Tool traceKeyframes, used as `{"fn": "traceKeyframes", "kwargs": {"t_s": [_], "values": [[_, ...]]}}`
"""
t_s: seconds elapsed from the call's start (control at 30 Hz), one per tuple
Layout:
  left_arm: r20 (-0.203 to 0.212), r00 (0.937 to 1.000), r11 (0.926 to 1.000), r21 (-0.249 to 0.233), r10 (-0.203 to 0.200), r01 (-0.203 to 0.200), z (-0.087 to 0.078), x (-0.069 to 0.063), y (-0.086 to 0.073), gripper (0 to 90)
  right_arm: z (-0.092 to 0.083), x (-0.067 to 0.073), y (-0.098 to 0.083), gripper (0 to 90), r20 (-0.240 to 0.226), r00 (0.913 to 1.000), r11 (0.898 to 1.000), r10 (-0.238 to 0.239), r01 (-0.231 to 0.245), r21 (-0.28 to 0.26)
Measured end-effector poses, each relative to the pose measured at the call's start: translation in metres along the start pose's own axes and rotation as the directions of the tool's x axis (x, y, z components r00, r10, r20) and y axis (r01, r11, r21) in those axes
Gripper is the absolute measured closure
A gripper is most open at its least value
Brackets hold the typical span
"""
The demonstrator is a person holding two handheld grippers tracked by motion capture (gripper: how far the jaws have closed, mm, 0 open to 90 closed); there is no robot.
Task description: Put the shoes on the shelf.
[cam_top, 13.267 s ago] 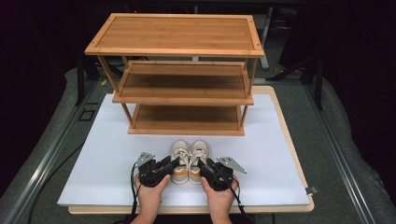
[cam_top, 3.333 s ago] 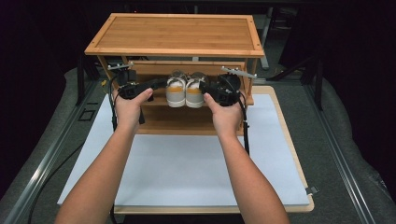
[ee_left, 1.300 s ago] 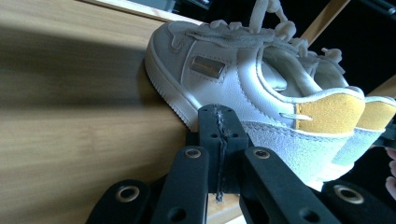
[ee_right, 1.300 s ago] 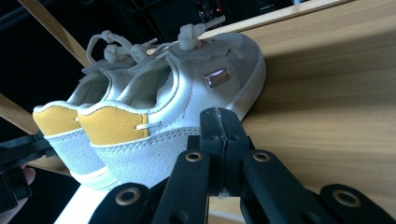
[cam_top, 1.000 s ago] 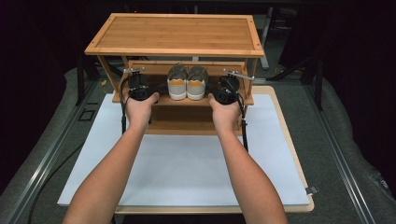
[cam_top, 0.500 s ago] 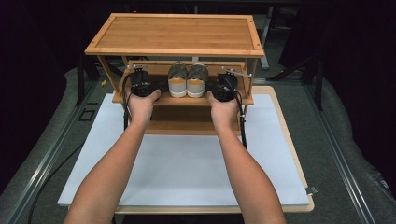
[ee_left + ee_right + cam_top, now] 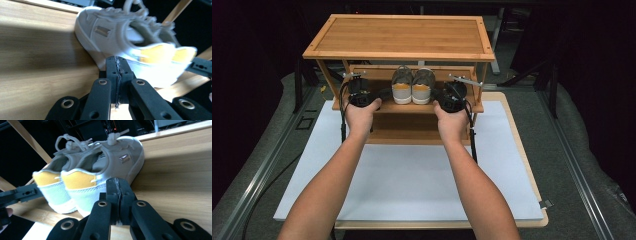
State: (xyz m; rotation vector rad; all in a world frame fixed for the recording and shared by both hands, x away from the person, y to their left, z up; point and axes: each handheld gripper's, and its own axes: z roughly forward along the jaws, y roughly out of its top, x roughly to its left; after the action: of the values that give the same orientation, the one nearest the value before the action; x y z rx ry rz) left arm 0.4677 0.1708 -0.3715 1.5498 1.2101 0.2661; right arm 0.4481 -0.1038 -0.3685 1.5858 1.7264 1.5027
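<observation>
Both my left gripper [image 7: 117,62] and right gripper [image 7: 117,183] have jaws together, empty, flanking the shoes [image 7: 413,86] on the middle shelf [image 7: 412,105]; I'd nudge heels evenly, level.

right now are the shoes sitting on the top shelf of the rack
No, the pair of shoes stands on the middle shelf, under the bare top shelf.

2 forearms stretched forward, left gripper [image 7: 360,93] fingers pressed together, right gripper [image 7: 451,97] likewise closed
</observation>
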Motion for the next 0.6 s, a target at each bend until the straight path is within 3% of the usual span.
{"fn": "traceKeyframes", "kwargs": {"t_s": [0.03,0.27,0.33,0.6], "values": [[0.006,1.0,1.0,0.003,0.006,-0.007,-0.002,-0.001,-0.001,89.2,0.0,0.002,-0.001,88.1,0.003,1.0,1.0,0.006,-0.005,-0.031],[0.05,0.9983,0.9995,-0.007,0.03,-0.03,-0.024,-0.013,-0.004,88.8,-0.026,0.002,0.001,86.7,0.046,0.9984,0.999,-0.033,0.034,-0.024],[0.064,0.997,0.9989,-0.016,0.045,-0.044,-0.032,-0.017,-0.005,88.8,-0.033,0.001,0.0,86.7,0.031,0.9986,0.998,-0.042,0.043,-0.041],[0.106,0.9903,0.9959,-0.015,0.09,-0.089,-0.058,-0.023,-0.015,88.4,-0.054,0.005,-0.011,86.5,0.011,0.9963,0.996,-0.085,0.085,-0.016]]}}
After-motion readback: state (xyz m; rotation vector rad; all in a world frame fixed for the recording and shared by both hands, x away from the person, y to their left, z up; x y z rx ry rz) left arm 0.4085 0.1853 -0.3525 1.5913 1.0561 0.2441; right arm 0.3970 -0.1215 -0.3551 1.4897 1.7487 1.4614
